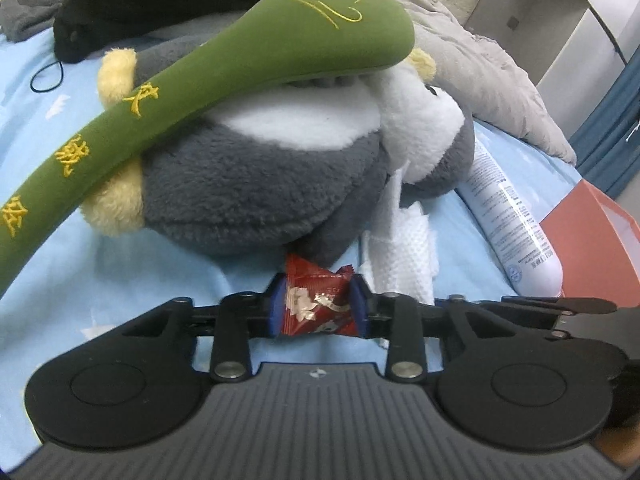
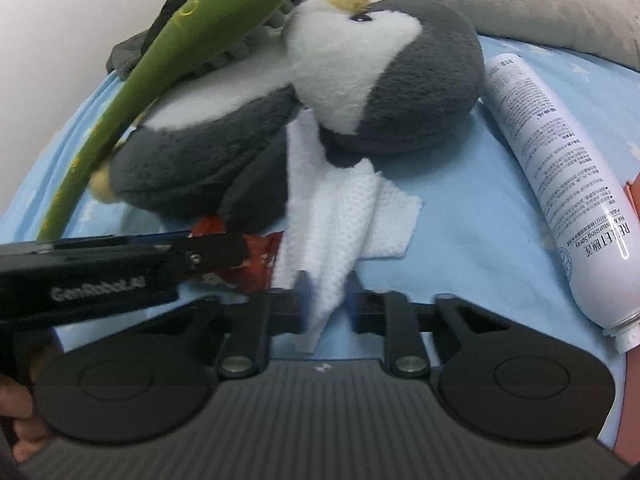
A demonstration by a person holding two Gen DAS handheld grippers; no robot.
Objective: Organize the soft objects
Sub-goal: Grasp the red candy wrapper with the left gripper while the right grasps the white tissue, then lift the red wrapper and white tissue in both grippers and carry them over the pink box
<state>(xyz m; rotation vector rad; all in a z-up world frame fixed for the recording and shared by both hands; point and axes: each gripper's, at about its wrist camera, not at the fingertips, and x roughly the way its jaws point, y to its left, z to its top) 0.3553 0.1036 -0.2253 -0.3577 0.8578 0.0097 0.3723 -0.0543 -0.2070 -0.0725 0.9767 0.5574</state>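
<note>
A grey and white plush penguin (image 1: 260,184) lies on the blue bed sheet (image 1: 48,128), with a long green plush stick (image 1: 192,80) resting across it. My left gripper (image 1: 318,306) is shut on a red candy wrapper (image 1: 316,300) just in front of the penguin. In the right wrist view the penguin (image 2: 400,76) lies on a white tissue (image 2: 344,216). My right gripper (image 2: 326,300) has its jaws around the tissue's near corner, a narrow gap still showing. The left gripper (image 2: 224,256) with the red wrapper (image 2: 260,264) shows at left.
A white spray bottle (image 2: 560,184) lies to the right of the penguin, also in the left wrist view (image 1: 508,216). An orange box (image 1: 592,236) sits at far right. A grey quilt (image 1: 480,64) and dark clothes (image 1: 140,4) lie behind.
</note>
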